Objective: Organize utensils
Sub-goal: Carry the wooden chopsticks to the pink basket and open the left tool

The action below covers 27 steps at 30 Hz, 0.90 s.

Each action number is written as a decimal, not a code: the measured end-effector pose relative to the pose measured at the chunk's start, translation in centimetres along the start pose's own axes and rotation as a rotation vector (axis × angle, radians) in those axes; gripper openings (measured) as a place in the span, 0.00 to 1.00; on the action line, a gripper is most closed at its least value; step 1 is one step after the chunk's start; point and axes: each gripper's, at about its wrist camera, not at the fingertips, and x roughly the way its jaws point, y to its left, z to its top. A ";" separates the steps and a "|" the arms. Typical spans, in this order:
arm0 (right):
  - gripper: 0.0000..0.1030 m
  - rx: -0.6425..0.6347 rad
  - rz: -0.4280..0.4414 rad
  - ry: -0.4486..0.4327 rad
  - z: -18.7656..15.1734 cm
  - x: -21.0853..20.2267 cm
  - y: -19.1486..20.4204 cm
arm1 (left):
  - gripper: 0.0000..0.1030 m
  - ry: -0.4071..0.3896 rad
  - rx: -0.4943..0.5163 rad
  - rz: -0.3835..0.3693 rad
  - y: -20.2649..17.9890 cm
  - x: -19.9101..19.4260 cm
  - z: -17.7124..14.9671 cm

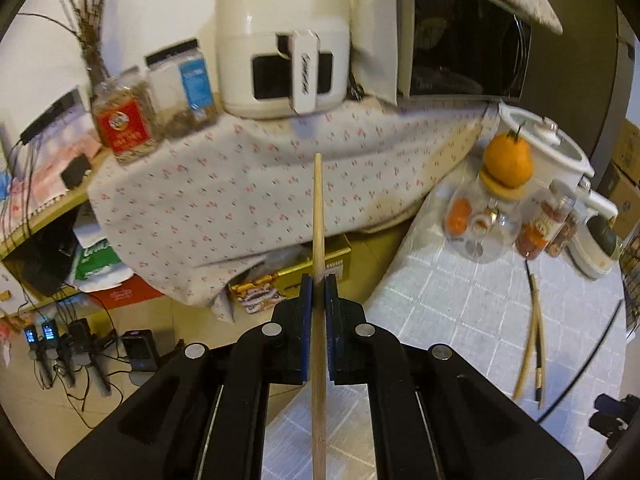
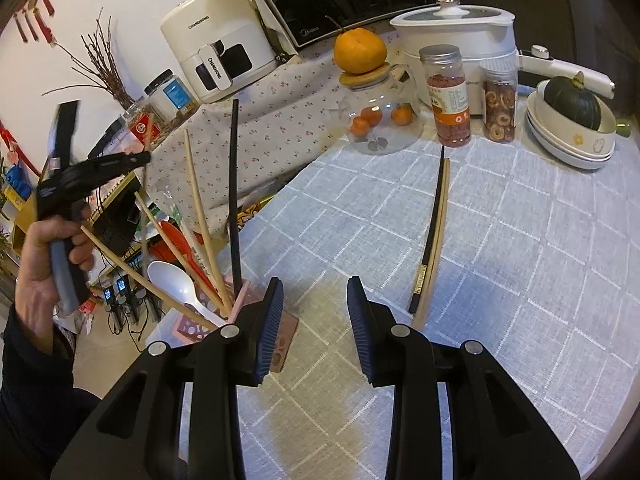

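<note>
My left gripper (image 1: 319, 280) is shut on a light wooden chopstick (image 1: 319, 208) that runs straight up between its blue pads, held in the air off the table's left edge. In the right wrist view a hand (image 2: 40, 264) holds that left gripper (image 2: 136, 158) raised at the far left. My right gripper (image 2: 316, 284) stands open over the tablecloth with nothing between its fingers. Just left of it a pink holder (image 2: 188, 326) contains wooden chopsticks (image 2: 198, 200), a black chopstick (image 2: 233, 184) and a white spoon (image 2: 176, 280). A black and a wooden chopstick (image 2: 434, 240) lie together on the cloth.
At the back of the table stand a glass jar (image 2: 380, 120) with an orange on top, two food jars (image 2: 446, 100), a white pot (image 2: 460, 32) and stacked bowls with a green squash (image 2: 572, 100). An air fryer (image 1: 282, 36) and a microwave (image 1: 464, 32) sit on the side counter.
</note>
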 end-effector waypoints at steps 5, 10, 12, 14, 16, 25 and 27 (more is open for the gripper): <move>0.33 0.001 0.005 -0.015 0.1 -0.7 0.1 | 0.05 -0.066 -0.076 -0.060 1.9 -5.6 0.4; 0.33 -0.001 0.013 -0.036 0.1 -1.9 0.2 | 0.05 -0.164 -0.146 -0.208 2.5 -12.9 0.3; 0.33 0.003 0.017 -0.045 0.2 -2.3 0.2 | 0.05 -0.204 -0.157 -0.280 2.1 -15.5 0.0; 0.33 0.006 0.022 -0.055 0.2 -2.8 0.2 | 0.05 -0.245 -0.165 -0.357 1.2 -17.4 -0.6; 0.33 0.008 0.025 -0.062 0.2 -3.1 0.2 | 0.05 -0.290 -0.156 -0.384 -0.5 -18.4 -1.3; 0.33 0.018 0.049 -0.082 0.2 -4.0 -0.2 | 0.05 -0.406 -0.112 -0.382 -8.0 -11.9 -7.0; 0.33 0.016 0.057 -0.085 0.2 -4.1 -0.1 | 0.05 -0.431 -0.096 -0.355 -9.0 -10.4 -7.9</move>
